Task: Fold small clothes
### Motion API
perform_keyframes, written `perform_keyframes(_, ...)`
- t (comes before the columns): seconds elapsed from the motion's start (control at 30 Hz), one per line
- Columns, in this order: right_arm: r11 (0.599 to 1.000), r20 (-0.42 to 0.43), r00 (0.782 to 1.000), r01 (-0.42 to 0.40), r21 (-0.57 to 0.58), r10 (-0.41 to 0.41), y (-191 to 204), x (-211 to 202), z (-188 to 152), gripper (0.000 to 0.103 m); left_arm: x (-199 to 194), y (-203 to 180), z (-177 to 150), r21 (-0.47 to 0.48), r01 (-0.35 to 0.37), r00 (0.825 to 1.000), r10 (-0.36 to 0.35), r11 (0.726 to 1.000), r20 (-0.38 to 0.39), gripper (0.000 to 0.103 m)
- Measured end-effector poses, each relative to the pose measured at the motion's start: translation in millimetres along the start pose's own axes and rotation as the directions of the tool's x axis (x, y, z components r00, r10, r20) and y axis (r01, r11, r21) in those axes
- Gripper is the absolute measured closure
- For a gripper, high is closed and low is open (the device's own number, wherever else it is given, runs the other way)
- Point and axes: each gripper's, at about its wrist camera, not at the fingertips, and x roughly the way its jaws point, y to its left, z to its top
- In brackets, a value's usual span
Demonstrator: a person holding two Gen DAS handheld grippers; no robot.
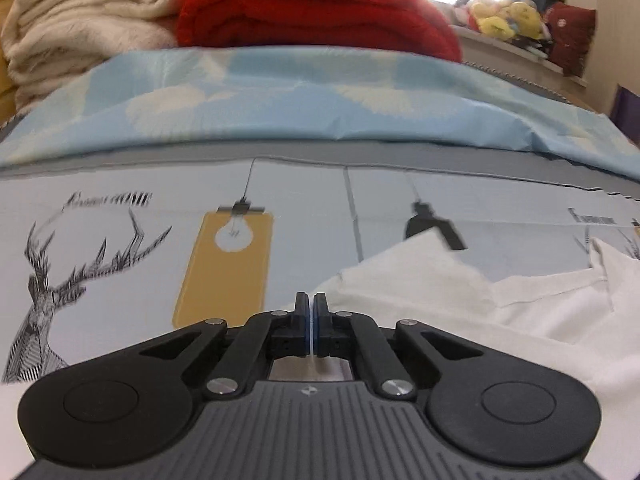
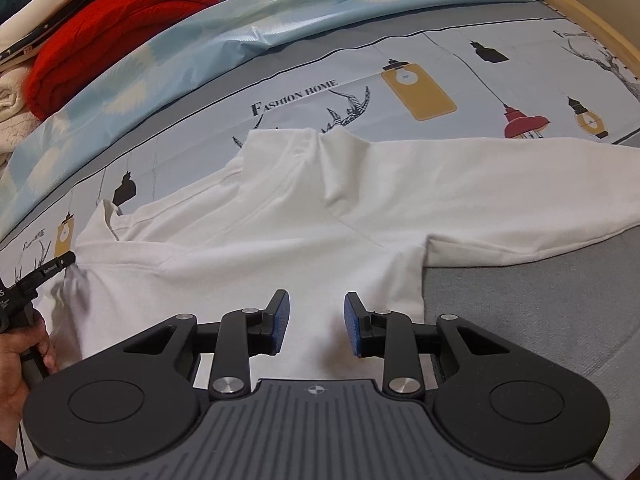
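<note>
Right wrist view: right gripper (image 2: 316, 322) jaws apart over white shirt (image 2: 320, 216), nothing held; left gripper (image 1: 311, 320) closed, empty; sleeve may bunch when folded

The white shirt (image 2: 304, 216) is lying flat and spread out right under the right gripper (image 2: 316, 322), with one long sleeve stretching away to its right side.

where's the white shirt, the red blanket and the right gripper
white shirt (image 2: 304, 216), right wrist view, chest
red blanket (image 1: 316, 12), left wrist view, folded front
right gripper (image 2: 316, 320), right wrist view, between fingertips
</note>
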Motion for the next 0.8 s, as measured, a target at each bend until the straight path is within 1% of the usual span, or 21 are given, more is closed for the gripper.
perform_keyframes(0.07,1.0,0.0,1.0,-0.001,-0.002,0.001,2,0,0,0.071,-12,-1,5,-0.019,0.02,0.999,-0.019,1.0,0.041,0.1)
perform_keyframes(0.1,1.0,0.002,1.0,0.0,-0.001,0.0,2,0,1,0.071,-16,0,7,-0.037,0.051,0.998,-0.049,0.998,0.049,0.1)
perform_keyframes(0.13,1.0,0.003,1.0,0.0,0.0,0.0,2,1,1,0.071,-16,-1,8,-0.046,0.084,0.996,-0.082,0.995,0.046,0.1)
perform_keyframes(0.17,1.0,0.005,1.0,0.001,0.001,-0.001,2,0,2,0.071,-15,-2,7,-0.048,0.108,0.994,-0.107,0.993,0.031,0.097)
perform_keyframes(0.2,1.0,0.006,1.0,0.001,0.0,-0.001,2,0,1,0.071,-8,-3,4,-0.046,0.118,0.993,-0.119,0.992,-0.022,0.093)
perform_keyframes(0.23,1.0,0.006,1.0,0.002,-0.002,-0.002,2,0,1,0.071,3,-3,0,-0.048,0.106,0.987,-0.111,0.993,-0.116,0.092)
perform_keyframes(0.27,1.0,0.005,1.0,0.004,-0.003,-0.004,1,1,1,0.071,12,-2,-6,-0.055,0.084,0.976,-0.093,0.995,-0.199,0.092)
perform_keyframes(0.3,1.0,0.005,1.0,0.006,-0.003,-0.006,0,0,1,0.071,4,0,-6,-0.072,0.079,0.982,-0.09,0.994,-0.164,0.092)
perform_keyframes(0.37,1.0,0.006,1.0,0.009,-0.003,-0.009,-2,0,2,0.071,-9,-7,1,-0.055,0.047,0.981,-0.057,0.997,-0.186,0.091)
perform_keyframes(0.4,1.0,0.008,1.0,0.01,0.001,-0.01,-4,-1,3,0.071,-22,-13,7,-0.039,0.046,0.984,-0.052,0.998,-0.17,0.087)
perform_keyframes(0.43,1.0,0.012,1.0,0.008,0.006,-0.008,-6,-3,5,0.071,-35,-18,12,-0.02,0.054,0.987,-0.057,0.998,-0.153,0.085)
perform_keyframes(0.47,1.0,0.017,1.0,0.006,0.01,-0.006,-8,-4,6,0.071,-49,-24,17,0.001,0.059,0.988,-0.058,0.998,-0.141,0.082)
perform_keyframes(0.53,1.0,0.035,0.999,0.004,0.019,-0.004,-12,-9,9,0.071,-84,-38,26,0.037,0.04,0.992,-0.035,0.999,-0.117,0.074)
perform_keyframes(0.6,0.999,0.068,0.998,-0.012,0.041,0.009,-16,-14,11,0.071,-117,-49,30,0.056,0.036,0.994,-0.03,0.998,-0.101,0.059)
perform_keyframes(0.63,0.998,0.088,0.996,-0.02,0.052,0.015,-18,-18,11,0.071,-135,-53,30,0.049,0.033,0.996,-0.028,0.998,-0.09,0.055)
perform_keyframes(0.7,0.998,0.133,0.991,-0.015,0.054,0.008,-22,-24,12,0.072,-168,-59,26,-0.002,0.014,0.998,-0.014,1.0,-0.062,0.04)
perform_keyframes(0.73,0.999,0.152,0.988,-0.013,0.05,0.006,-24,-27,11,0.072,-185,-63,20,-0.034,0.016,0.999,-0.018,0.999,-0.051,0.037)
perform_keyframes(0.8,0.999,0.193,0.981,-0.023,0.045,0.014,-30,-35,11,0.072,-210,-70,5,-0.086,0.05,0.998,-0.053,0.995,-0.032,0.026)
